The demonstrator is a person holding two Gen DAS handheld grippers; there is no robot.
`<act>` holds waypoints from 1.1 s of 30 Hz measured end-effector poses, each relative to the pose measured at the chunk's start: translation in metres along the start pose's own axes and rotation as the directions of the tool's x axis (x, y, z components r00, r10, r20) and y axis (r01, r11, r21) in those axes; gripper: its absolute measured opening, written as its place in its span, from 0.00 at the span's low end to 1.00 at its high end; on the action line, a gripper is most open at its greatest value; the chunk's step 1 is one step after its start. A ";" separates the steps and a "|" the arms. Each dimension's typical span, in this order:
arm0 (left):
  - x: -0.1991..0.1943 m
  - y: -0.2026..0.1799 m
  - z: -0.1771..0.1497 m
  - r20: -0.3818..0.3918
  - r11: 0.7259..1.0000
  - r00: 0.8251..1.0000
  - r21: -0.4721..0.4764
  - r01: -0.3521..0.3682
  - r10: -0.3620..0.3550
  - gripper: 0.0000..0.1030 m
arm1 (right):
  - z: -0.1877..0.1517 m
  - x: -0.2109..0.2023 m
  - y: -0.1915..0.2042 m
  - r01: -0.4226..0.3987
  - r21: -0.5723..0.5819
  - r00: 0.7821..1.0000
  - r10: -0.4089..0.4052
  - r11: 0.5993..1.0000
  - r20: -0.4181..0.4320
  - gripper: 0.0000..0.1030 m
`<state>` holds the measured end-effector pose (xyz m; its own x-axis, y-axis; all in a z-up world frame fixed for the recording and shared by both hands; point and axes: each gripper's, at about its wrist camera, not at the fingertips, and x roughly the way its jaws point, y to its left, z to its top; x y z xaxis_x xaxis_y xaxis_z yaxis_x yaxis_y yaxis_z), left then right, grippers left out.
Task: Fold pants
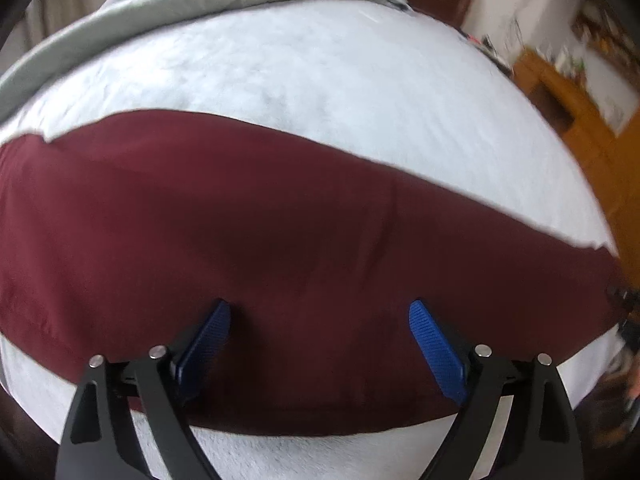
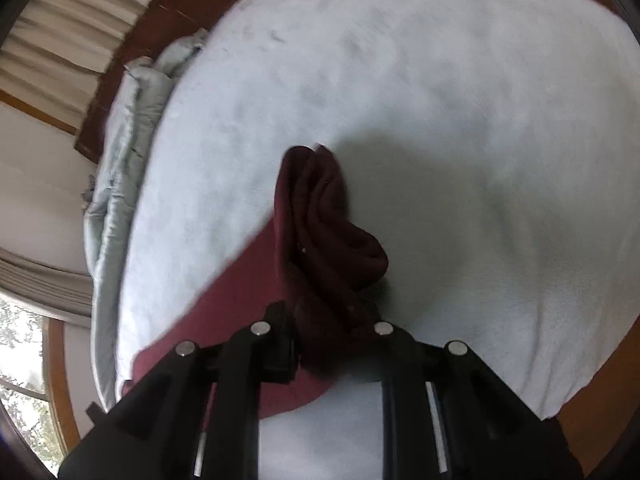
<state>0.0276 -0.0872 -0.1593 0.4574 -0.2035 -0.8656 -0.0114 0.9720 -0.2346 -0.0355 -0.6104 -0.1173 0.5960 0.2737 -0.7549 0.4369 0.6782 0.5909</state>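
The dark maroon pants [image 1: 248, 240] lie spread flat across the near part of the bed, a long band running left to right with smooth, nearly unwrinkled cloth. In the right wrist view one end of the pants [image 2: 320, 240] is bunched into folds and lifted off the bed

Soft daylight, motion blur (worst at edges), fisheye bulge.

We are in a bedroom at home. We see a big bed [image 2: 460, 100] with a white sheet, a bunched-up blanket [image 2: 120, 168], striped curtains [image 2: 80, 20], a window [image 2: 20, 380] and wooden furniture [image 1: 560, 92].
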 end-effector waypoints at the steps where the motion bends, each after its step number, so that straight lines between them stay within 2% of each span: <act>1: -0.006 0.004 0.003 0.002 1.000 1.000 -0.028 0.014 -0.014 0.89 | 0.000 -0.007 0.011 -0.008 -0.017 1.000 0.008 1.000 0.011 0.15; 5: -0.032 0.016 0.009 0.050 0.998 0.998 -0.049 0.035 -0.032 0.89 | -0.012 -0.029 0.073 -0.057 -0.146 0.997 0.065 0.988 0.048 0.15; 9: -0.050 0.034 0.011 0.073 0.998 0.997 -0.060 0.030 -0.025 0.89 | -0.027 -0.030 0.136 -0.096 -0.235 0.993 0.109 0.967 0.045 0.15; 15: -0.058 0.071 0.012 0.076 0.991 0.997 -0.132 0.007 0.003 0.89 | -0.048 -0.027 0.190 -0.123 -0.295 0.991 0.135 0.948 0.022 0.16; 22: -0.062 0.107 0.018 0.050 0.983 0.998 -0.182 -0.035 0.045 0.89 | -0.080 -0.012 0.249 -0.152 -0.388 0.988 0.145 0.909 -0.048 0.16; 28: -0.072 0.130 0.014 0.048 0.976 0.998 -0.214 -0.034 0.045 0.89 | -0.115 0.017 0.304 -0.199 -0.460 0.979 0.151 0.865 -0.139 0.16; 33: -0.076 0.150 0.011 0.047 0.968 0.998 -0.251 -0.028 0.041 0.89 | -0.148 0.041 0.337 -0.204 -0.512 0.974 0.119 0.834 -0.194 0.16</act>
<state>0.0011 0.0753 -0.1237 0.4974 -0.1574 -0.8531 -0.2469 0.9170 -0.3132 0.0365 -0.2701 0.0091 0.5019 0.4792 -0.7200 -0.1018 0.8594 0.5011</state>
